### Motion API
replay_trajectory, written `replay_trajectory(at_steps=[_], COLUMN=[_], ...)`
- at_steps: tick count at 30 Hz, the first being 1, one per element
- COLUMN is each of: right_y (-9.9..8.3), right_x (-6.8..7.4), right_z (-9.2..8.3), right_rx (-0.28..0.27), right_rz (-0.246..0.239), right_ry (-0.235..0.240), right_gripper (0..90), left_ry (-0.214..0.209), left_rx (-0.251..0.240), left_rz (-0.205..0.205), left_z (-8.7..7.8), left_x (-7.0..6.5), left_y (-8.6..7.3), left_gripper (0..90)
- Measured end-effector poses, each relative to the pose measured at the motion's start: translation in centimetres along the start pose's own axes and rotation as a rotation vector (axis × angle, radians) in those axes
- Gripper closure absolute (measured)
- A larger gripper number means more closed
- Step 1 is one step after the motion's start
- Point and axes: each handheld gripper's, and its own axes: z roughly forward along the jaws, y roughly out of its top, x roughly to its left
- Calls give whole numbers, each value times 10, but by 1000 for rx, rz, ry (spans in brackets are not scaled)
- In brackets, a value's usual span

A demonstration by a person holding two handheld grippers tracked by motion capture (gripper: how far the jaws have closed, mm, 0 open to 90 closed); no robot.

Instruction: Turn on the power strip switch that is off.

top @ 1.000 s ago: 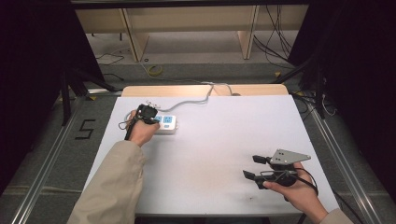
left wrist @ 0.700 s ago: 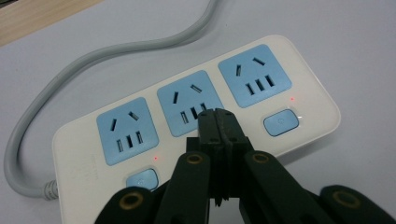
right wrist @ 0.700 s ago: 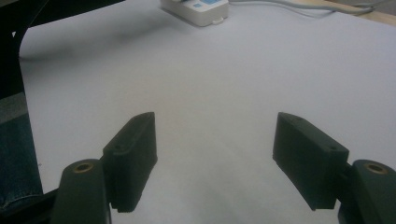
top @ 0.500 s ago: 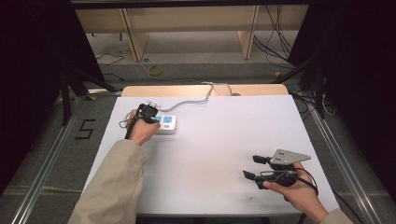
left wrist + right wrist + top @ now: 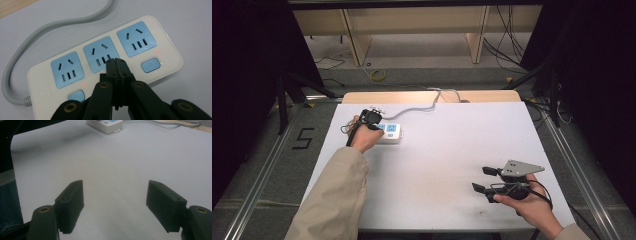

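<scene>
A white power strip (image 5: 390, 133) (image 5: 170, 53) with three blue sockets lies at the table's back left, and it appears far off as the strip (image 5: 105, 126). My left gripper (image 5: 371, 117) (image 5: 116, 61) is shut, with nothing between its jaws. Its tips rest at the lower edge of the middle socket (image 5: 100, 53) and hide the spot below it. Blue buttons (image 5: 150, 65) sit under the outer sockets, each with a small red light beside it. My right gripper (image 5: 480, 178) (image 5: 115, 205) is held open and empty over the white table (image 5: 452, 150) at the front right.
The strip's grey cable (image 5: 422, 107) (image 5: 50, 27) curves back toward the wooden strip (image 5: 432, 96) at the table's far edge. Metal rails (image 5: 257, 185) run along the floor on both sides, and wooden shelving (image 5: 412, 20) stands behind.
</scene>
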Motion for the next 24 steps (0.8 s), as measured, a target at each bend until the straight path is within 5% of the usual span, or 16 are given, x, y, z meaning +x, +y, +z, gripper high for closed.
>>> replay_trajectory(at_steps=[12,24], right_y=[0,0], right_x=[0,0], right_z=[0,0], right_rx=[-1,0], right_rz=[0,3], right_ry=[2,4], right_gripper=[306,305], left_ry=[-12,15], left_rx=[35,60], left_rz=[-11,23], left_z=[0,1], left_x=[2,-3], left_y=[5,8], left_gripper=[900,900])
